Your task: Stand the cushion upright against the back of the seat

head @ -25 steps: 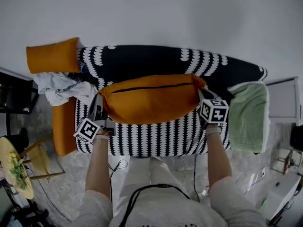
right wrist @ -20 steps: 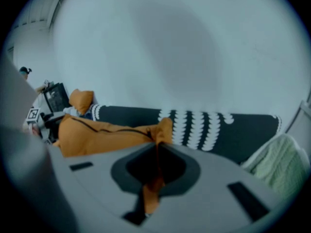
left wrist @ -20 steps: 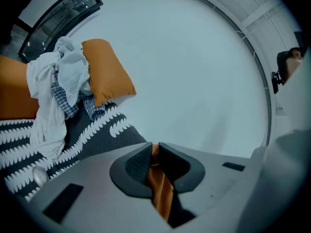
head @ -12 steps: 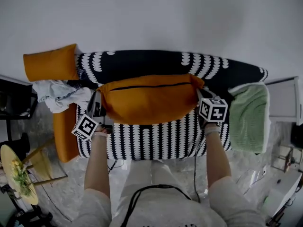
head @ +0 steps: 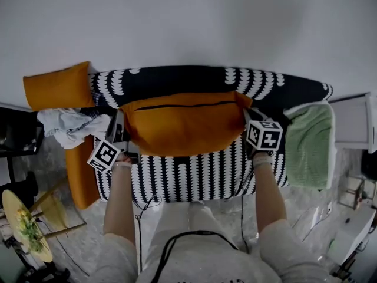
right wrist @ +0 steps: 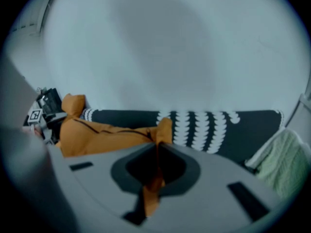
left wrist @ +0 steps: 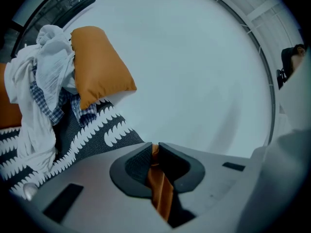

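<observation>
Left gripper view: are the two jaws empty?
No, the left gripper pinches a fold of the large orange fabric cushion between its jaws.

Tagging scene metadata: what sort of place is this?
Probably a home living room: a black-and-white patterned sofa against a plain white wall, with an orange cushion and crumpled clothes heaped at one end.

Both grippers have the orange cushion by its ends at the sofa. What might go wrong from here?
The left gripper and right gripper each pinch only a corner of the cushion; the fabric may slip out. The clothes pile lies near the left end and might snag.
</observation>
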A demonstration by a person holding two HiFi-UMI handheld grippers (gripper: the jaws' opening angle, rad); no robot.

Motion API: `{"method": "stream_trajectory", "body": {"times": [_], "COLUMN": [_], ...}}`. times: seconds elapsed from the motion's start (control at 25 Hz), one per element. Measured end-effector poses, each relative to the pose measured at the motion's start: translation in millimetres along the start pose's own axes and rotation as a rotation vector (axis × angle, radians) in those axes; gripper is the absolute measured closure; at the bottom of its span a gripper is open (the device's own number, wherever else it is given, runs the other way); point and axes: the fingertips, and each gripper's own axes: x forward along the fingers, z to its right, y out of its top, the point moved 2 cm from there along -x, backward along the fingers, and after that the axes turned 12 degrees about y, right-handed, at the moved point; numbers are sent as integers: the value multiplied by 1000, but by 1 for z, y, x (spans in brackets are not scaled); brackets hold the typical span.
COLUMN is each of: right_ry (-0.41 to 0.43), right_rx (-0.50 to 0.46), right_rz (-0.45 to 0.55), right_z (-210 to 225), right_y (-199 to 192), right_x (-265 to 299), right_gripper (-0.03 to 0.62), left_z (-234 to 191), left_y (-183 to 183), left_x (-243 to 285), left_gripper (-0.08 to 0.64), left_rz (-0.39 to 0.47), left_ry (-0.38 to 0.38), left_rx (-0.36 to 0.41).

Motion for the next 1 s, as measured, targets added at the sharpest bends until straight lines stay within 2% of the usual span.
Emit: {"method": "stream_trajectory", "body": {"times": [0.44, 1.0], "right_ry": [-16, -27], "right_rx": [43, 40], "right_rz": [18, 29], "right_z": [6, 13], "right_y": [6, 12], "right_x": [9, 21], "right_gripper": [568, 568], "left_z": [-4, -8], "left_y": [3, 8], "left_x": [31, 51], "left_gripper": [495, 496], "left_rz": [-29, -4], "left_ry": [11, 9], "left_rx": [-5, -24]}}
